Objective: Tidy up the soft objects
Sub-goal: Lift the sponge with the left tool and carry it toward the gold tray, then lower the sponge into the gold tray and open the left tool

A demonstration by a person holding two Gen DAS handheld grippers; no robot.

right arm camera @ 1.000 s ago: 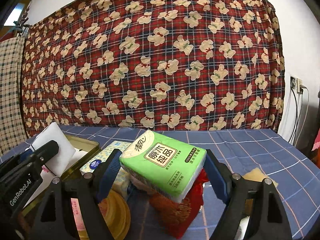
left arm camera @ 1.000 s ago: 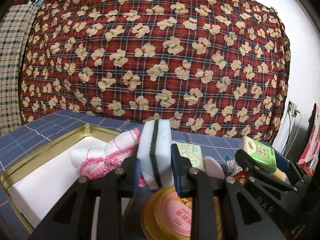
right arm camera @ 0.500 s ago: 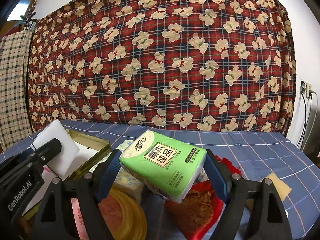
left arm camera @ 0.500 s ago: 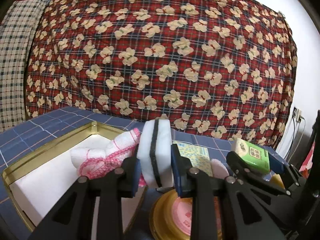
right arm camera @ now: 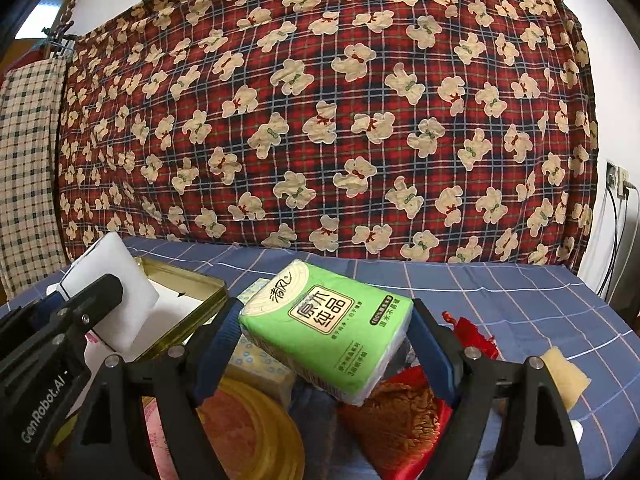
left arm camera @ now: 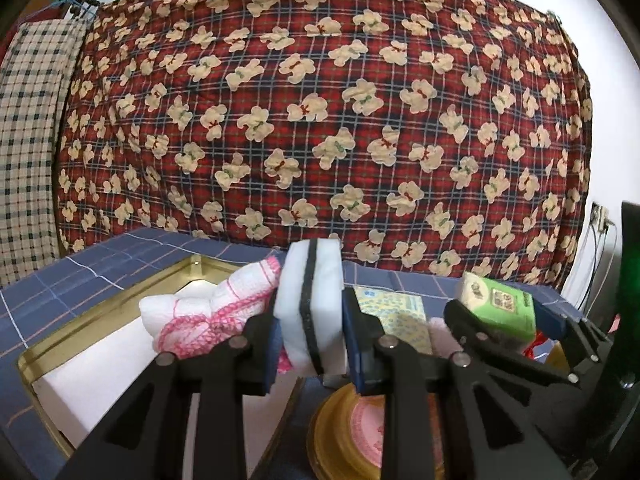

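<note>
We saw a big red plaid quilt with cream bears (left arm camera: pixel 320 120) hung across the back wall, and a beige checked cloth (left arm camera: pixel 28 152) at its left. White wall at right had a socket with cables (right arm camera: pixel 618 176). Below lay a blue checked tablecloth (right arm camera: pixel 500 292). On it sat a gold tin tray (left arm camera: pixel 100 320) with a white lining, holding a white and pink knit cloth (left arm camera: pixel 200 316). Near the tray: a round yellow lid (right arm camera: pixel 256 432), a patterned tissue pack (left arm camera: pixel 400 312), a red pouch (right arm camera: pixel 404 404) and a tan sponge piece (right arm camera: pixel 564 376).

The right gripper (right arm camera: pixel 326 340) was spread wide, and its blue pads clamped the green tissue pack (right arm camera: pixel 326 328) at both ends, held tilted above the red pouch. The left gripper (left arm camera: pixel 310 336) was narrow, pinching a white sponge with a black middle layer (left arm camera: pixel 312 304), upright, above the tray's near right edge.
</note>
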